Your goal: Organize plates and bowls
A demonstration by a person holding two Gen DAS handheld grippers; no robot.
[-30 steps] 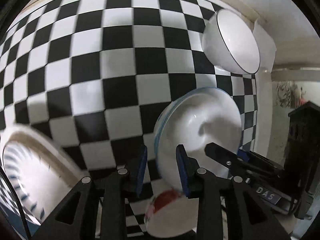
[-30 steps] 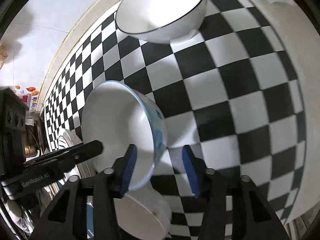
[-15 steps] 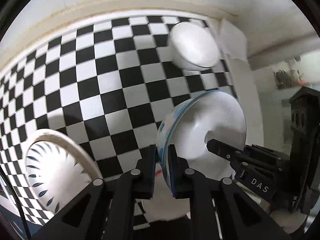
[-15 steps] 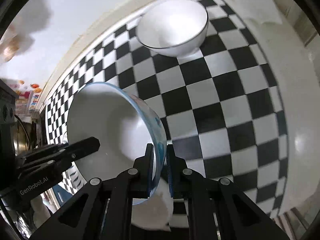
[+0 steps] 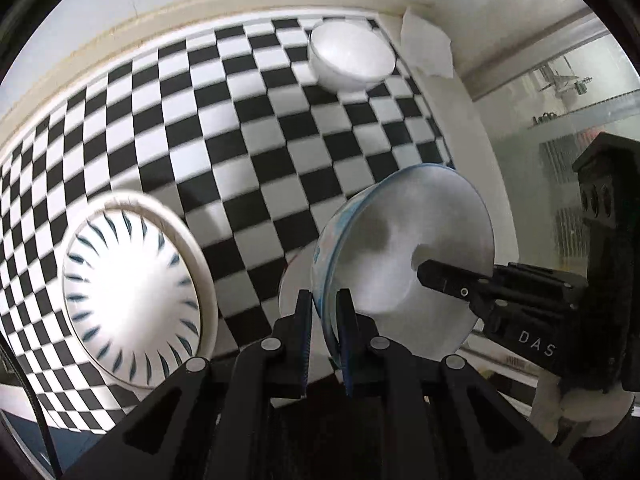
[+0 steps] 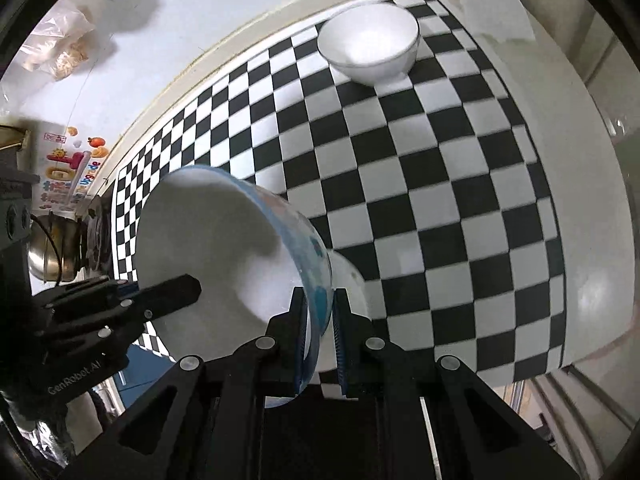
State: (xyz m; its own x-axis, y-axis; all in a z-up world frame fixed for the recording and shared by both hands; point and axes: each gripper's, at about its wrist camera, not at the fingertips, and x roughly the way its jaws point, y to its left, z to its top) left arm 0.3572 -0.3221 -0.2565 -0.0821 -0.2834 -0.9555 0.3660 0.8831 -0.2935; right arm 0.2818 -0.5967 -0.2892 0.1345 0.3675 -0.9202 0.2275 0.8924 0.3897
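Observation:
A blue-patterned bowl with a white inside [image 5: 404,256] is held in the air above the checkered cloth by both grippers. My left gripper [image 5: 323,320] is shut on its near rim. My right gripper [image 6: 320,324] is shut on the opposite rim of the blue-patterned bowl [image 6: 224,256]; it also shows at the right of the left wrist view [image 5: 452,282]. A white bowl [image 5: 298,292] sits below the held bowl, partly hidden. A plate with blue dashes [image 5: 132,300] lies to the left. A white bowl with a dark rim [image 6: 368,42] stands at the far corner.
The checkered cloth [image 6: 460,200] covers a white counter that ends at a wall behind. A crumpled white paper [image 6: 496,12] lies at the far right corner. A metal pot [image 6: 52,248] and a stove stand to the left.
Both grippers closed on the blue-patterned bowl's rim and lifted it up and back from the cloth. The view now takes in more of the table and the plate.

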